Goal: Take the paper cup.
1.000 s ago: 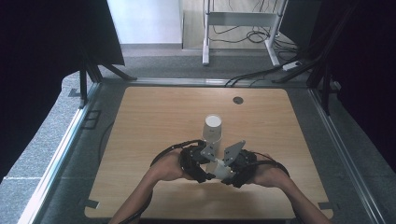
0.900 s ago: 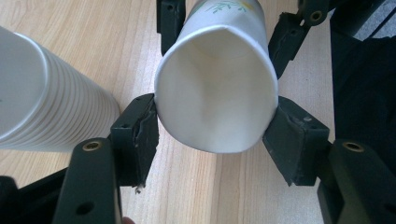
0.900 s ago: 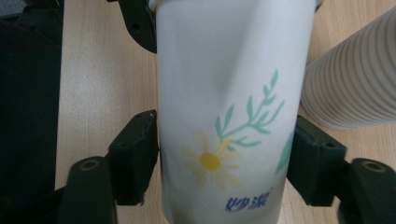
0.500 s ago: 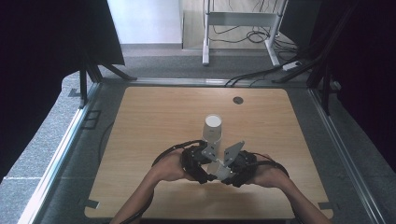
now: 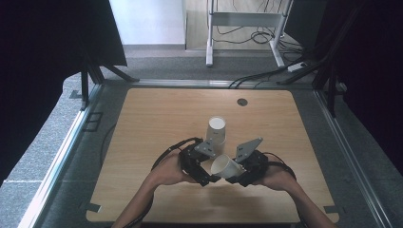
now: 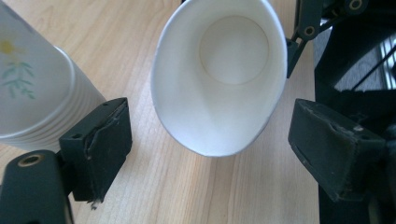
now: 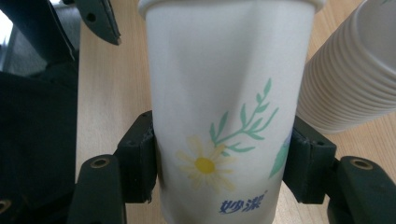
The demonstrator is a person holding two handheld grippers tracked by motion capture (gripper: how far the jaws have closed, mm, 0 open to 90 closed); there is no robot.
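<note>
Paper cup passed between two tools over the counter (image 5: 142, 123)

Left tool (image 5: 205, 174) has just been spreading, clear of the cup's rim; stack of cups (image 5: 216, 130) stands just behind. Paper cup (image 5: 226, 166) lies sideways, mouth leftward, its body pinched by the right tool (image 5: 240, 176).

Paper cup (image 7: 224, 116): thin matt white paper, smooth, with a printed flower and green leaves; the wall looks slightly dented where it is squeezed. Inside surface (image 6: 219, 79) plain white, faint sheen.

Stack of cups (image 5: 216, 130): same matt paper, rolled rims form fine ridges.

Table (image 5: 157, 118): light wood-grain top, smooth, low gloss.

Right gripper (image 7: 224, 168) and left gripper (image 6: 210, 140): black matt plastic, pads rubbery, with scuffed, rough edges. Grey plates on top look like flat matt metal.
</note>
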